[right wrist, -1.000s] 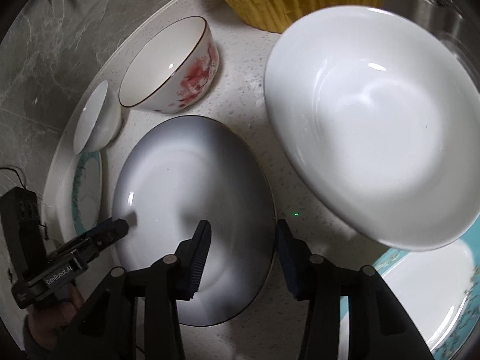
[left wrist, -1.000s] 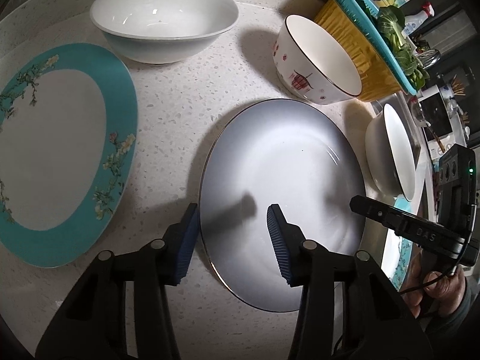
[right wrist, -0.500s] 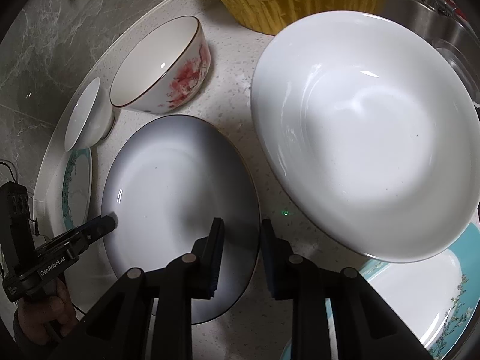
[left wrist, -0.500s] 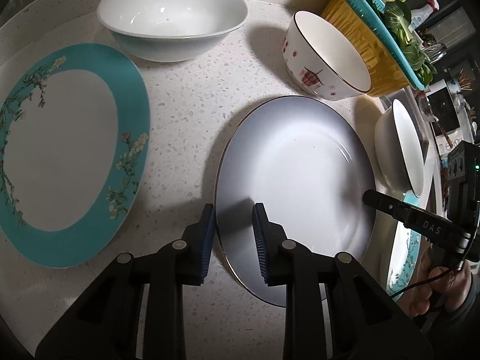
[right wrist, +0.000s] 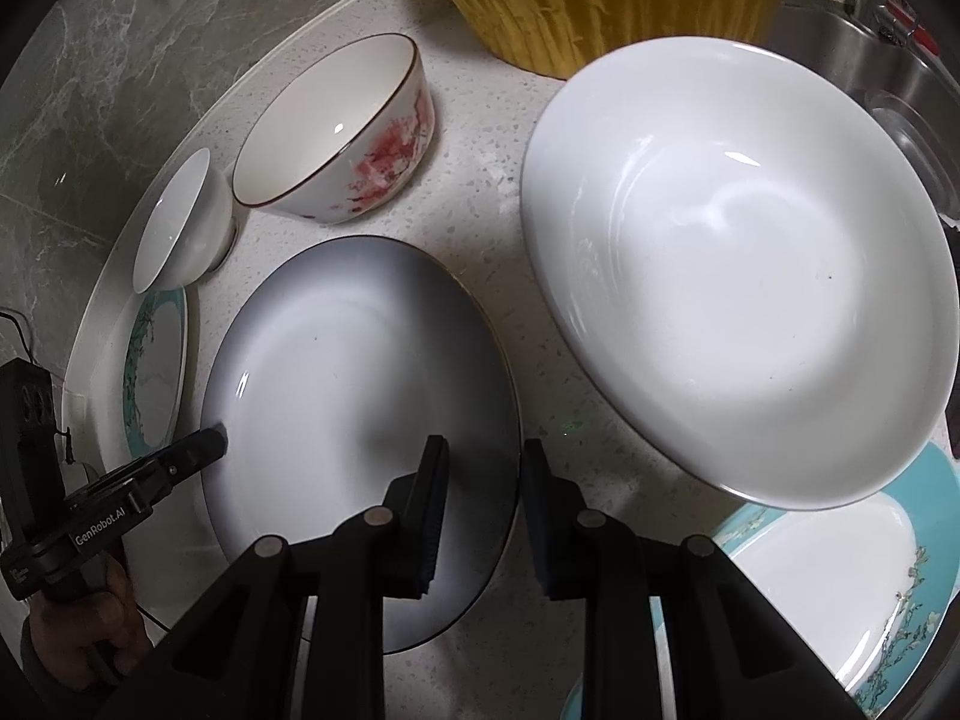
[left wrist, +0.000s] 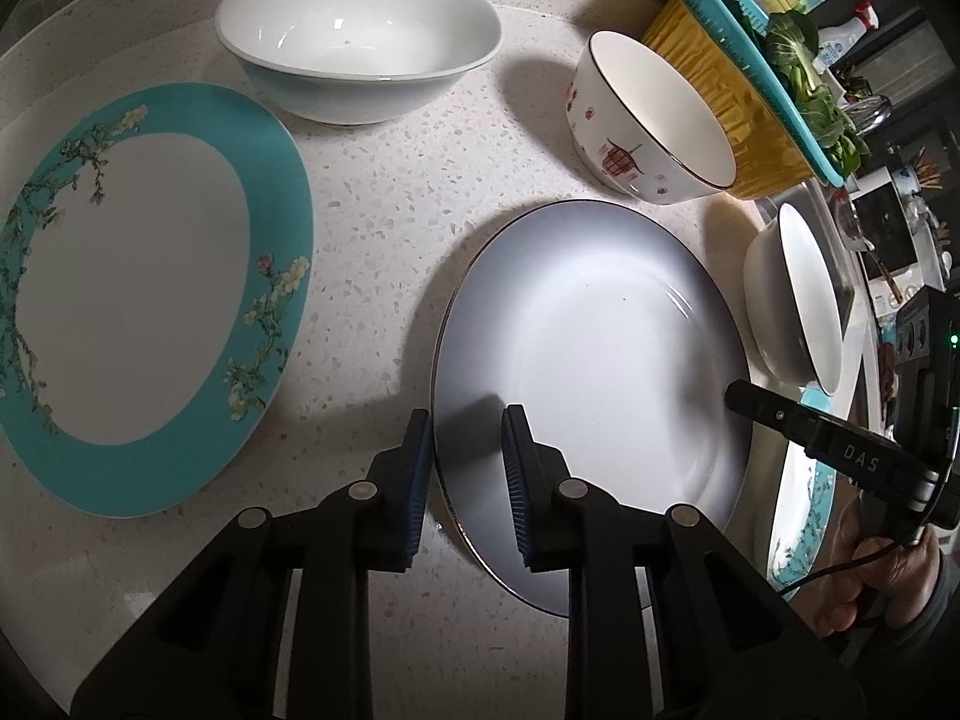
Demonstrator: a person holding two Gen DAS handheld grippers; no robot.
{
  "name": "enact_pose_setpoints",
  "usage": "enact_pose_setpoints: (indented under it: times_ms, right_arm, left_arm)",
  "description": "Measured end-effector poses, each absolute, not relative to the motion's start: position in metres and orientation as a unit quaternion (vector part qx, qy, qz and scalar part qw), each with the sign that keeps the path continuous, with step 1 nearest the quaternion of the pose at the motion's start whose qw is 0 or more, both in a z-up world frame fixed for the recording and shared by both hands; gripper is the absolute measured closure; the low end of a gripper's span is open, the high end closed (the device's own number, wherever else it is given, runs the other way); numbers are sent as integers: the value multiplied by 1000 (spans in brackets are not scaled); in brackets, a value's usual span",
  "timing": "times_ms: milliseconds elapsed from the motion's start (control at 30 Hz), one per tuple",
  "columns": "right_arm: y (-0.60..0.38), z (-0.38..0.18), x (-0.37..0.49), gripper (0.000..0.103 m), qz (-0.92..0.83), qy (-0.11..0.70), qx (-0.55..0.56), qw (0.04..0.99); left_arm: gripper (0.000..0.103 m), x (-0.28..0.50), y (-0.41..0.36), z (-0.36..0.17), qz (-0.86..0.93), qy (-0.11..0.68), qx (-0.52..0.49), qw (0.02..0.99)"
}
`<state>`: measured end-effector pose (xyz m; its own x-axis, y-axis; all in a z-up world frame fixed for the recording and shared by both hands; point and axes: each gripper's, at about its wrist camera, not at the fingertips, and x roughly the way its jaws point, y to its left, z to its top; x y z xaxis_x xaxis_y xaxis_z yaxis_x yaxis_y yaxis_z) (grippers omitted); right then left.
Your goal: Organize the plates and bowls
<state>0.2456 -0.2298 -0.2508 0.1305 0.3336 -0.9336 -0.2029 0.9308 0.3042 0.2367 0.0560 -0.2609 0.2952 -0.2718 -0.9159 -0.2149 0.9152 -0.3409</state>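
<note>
Speckled stone counter (left wrist: 372,192) carries the grey plate (left wrist: 594,324), between the teal-rimmed plate (left wrist: 120,300) and red-patterned bowl (left wrist: 648,120). I have my left gripper (left wrist: 467,480) and right gripper (right wrist: 485,510) straddling opposite rims, jaws narrow; contact I can't confirm. I'd pinch both evenly before lifting level. Both point steeply down.

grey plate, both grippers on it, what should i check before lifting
1. Left gripper closed over the grey plate rim: ok.
2. Right gripper closed over the opposite rim: ok.
3. Grip firm enough to lift: cannot tell.
4. Nothing lying on the plate: ok.
5. White bowl beside it, apart from the rim: ok.
6. Red-flowered bowl apart from the rim: ok.
</note>
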Motion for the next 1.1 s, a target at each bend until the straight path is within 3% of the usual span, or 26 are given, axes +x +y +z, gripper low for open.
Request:
enact_pose_setpoints:
  times_ms: [700, 1100]
  right_arm:
    - [-226, -216, 207, 77, 204, 602, 18, 772]
    - [-197, -232, 144, 77, 221, 614, -3, 758]
  left_arm:
    - [82, 165, 48, -222, -14, 575, -195, 795]
    - [82, 78, 73, -242, -4, 590, -201, 782]
